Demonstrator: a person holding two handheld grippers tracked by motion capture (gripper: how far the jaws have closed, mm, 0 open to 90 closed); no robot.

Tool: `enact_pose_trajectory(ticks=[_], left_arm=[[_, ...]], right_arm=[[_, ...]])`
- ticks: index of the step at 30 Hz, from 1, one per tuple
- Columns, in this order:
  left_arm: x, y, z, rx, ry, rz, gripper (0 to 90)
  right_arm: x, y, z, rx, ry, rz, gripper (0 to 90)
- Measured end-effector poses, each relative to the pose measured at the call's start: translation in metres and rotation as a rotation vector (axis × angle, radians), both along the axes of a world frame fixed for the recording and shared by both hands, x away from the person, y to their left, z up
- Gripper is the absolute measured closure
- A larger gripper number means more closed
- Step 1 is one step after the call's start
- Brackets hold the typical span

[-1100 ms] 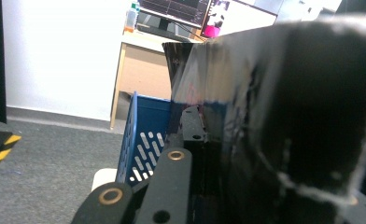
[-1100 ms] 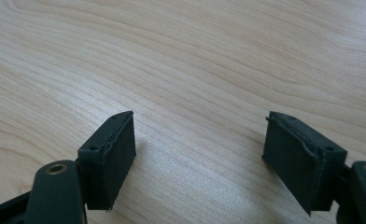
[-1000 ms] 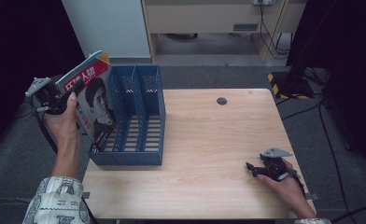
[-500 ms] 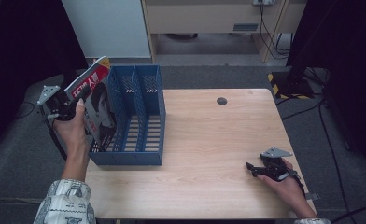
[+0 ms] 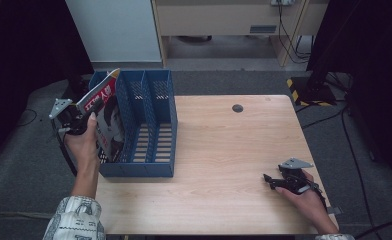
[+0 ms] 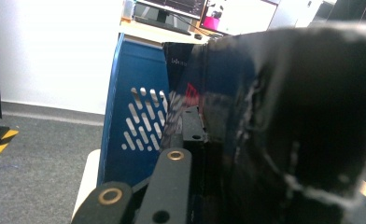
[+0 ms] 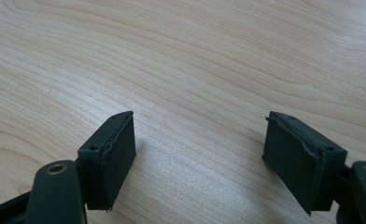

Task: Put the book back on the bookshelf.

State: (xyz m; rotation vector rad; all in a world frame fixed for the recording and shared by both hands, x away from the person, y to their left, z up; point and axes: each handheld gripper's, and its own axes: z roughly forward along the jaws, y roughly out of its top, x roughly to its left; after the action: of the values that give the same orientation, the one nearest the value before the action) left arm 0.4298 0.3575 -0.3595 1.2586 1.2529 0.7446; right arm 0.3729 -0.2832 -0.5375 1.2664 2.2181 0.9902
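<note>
A magazine [image 5: 104,115] with a red title strip and a black-and-white portrait stands tilted in the leftmost slot of a blue file rack [image 5: 149,150] at the table's left end. My left gripper [image 5: 86,111] is shut on the magazine's upper edge, held from outside the rack's left wall. In the left gripper view the magazine [image 6: 190,93] sits clamped between the jaws, close and blurred, with the rack's perforated blue wall [image 6: 134,121] behind it. My right gripper [image 5: 270,181] rests open on the wood near the table's front right corner, and nothing lies between its pads [image 7: 111,154].
The rack has three slots; the middle and right ones hold nothing. A small dark round disc [image 5: 237,108] sits in the tabletop near the far edge. Beyond the table stand a white cabinet [image 5: 114,30] and a wooden desk [image 5: 224,20]. Dark carpet surrounds the table.
My left gripper has come down and toward the rack with the magazine, which now sits lower and deeper in the leftmost slot. The right gripper has stayed where it was.
</note>
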Motion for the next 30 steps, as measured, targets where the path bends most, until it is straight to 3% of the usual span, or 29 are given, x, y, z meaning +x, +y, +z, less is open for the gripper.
enact_pose_trajectory(ticks=[30], left_arm=[[-0.002,0.015,-0.017,-0.045,0.088,0.025,82.7]], right_arm=[[0.000,0.000,0.000,0.000,0.000,0.000,25.4]])
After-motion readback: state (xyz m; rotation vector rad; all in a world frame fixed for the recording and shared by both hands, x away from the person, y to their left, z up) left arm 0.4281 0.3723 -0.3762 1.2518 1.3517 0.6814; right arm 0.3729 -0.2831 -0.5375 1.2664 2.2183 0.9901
